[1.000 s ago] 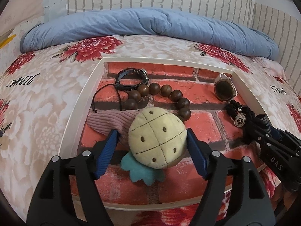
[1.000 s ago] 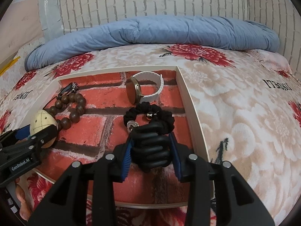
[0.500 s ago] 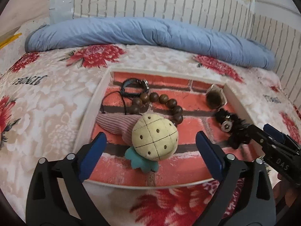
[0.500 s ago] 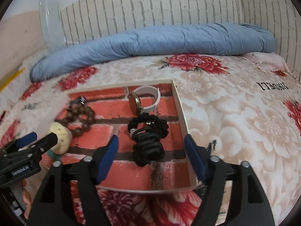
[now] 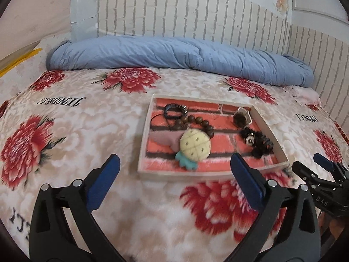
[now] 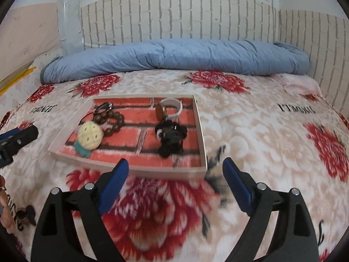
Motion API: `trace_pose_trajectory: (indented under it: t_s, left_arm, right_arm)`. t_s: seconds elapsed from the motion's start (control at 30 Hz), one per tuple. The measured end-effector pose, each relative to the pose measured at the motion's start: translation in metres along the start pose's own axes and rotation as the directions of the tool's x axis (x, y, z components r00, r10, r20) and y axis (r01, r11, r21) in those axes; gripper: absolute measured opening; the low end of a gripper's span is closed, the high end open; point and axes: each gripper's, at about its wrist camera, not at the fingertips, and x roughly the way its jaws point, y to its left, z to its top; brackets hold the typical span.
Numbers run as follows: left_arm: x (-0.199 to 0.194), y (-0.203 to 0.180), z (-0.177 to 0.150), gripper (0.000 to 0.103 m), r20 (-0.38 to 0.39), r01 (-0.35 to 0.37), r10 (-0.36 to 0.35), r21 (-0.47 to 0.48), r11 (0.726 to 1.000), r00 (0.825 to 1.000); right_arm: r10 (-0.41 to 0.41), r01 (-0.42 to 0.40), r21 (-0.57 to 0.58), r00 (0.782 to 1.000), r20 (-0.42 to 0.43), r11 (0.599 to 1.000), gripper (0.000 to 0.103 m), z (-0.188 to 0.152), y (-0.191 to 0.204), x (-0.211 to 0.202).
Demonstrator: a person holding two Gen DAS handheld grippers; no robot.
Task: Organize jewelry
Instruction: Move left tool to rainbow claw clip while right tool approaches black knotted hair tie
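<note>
My left tongs and right tongs are both opening, nothing between them, above the bed near the tray of jewelry.

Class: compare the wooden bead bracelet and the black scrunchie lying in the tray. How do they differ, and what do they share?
The wooden bead bracelet is a ring of round brown beads; the black scrunchie is dark ruffled fabric with a small metal charm. The bracelet lies on the tray's left side, the scrunchie on its right. Both rest in the tray, ungripped.
</note>
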Motion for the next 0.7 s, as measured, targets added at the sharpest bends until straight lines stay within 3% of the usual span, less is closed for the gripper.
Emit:
trace_pose_trajectory:
  t_s: [0.4, 0.7]
  left_arm:
    - [-0.058, 0.040, -0.069, 0.098, -0.033, -0.079, 0.079, 0.026, 0.997, 0.996]
    - [-0.068, 0.054, -0.103, 0.098, -0.056, -0.112, 0.114, 0.042, 0.993, 0.992]
  right_arm:
    - [-0.013, 0.012, -0.041, 0.999, -0.031, 0.999, 0.086, -0.060, 0.024, -0.051]
    - [-0.096, 0.090, -0.086, 0.992, -0.075, 0.992, 0.086, -0.091, 0.014, -0.054]
